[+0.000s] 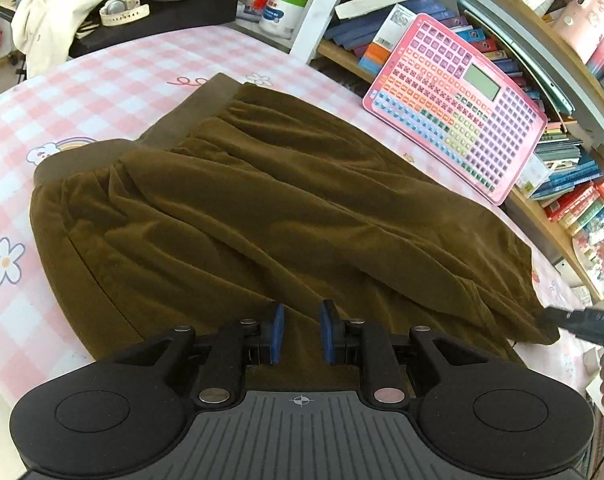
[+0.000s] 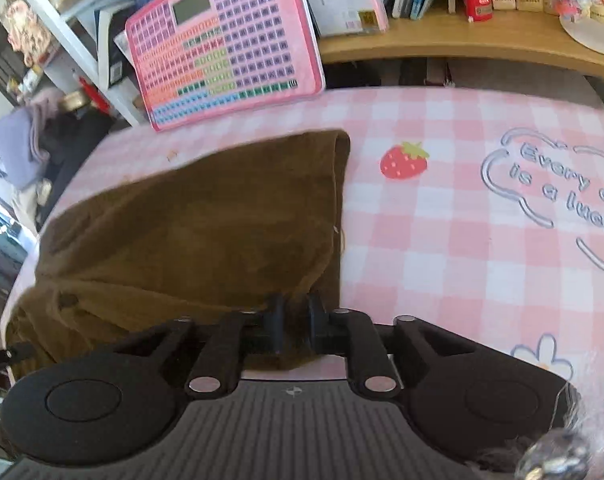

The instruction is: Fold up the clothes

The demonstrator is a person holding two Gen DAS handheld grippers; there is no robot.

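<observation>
Nearest us, the left hand-held gripper (image 1: 300, 332) hangs over the near hem of the olive-brown velvety skirt (image 1: 262, 208); its blue pads (image 1: 278, 334) stand a narrow gap apart with nothing pinched between them. The right hand-held gripper (image 2: 293, 330) has its dark fingers close together at the skirt's corner, cloth lying in the gap; we cannot tell whether they grip it. The skirt lies spread on the worktop with its pink-checked cloth (image 1: 114, 76), waistband at the far side. Beyond it a pink plastic learning tablet with coloured keys (image 1: 457, 104) leans against the wooden bookshelf (image 2: 441, 46). Farther back, a white tub with green rim (image 1: 282, 12) holds pens and pencils. Its label is too small to read; the heap of pale clothes (image 1: 54, 12) behind is cut off by the frame.
</observation>
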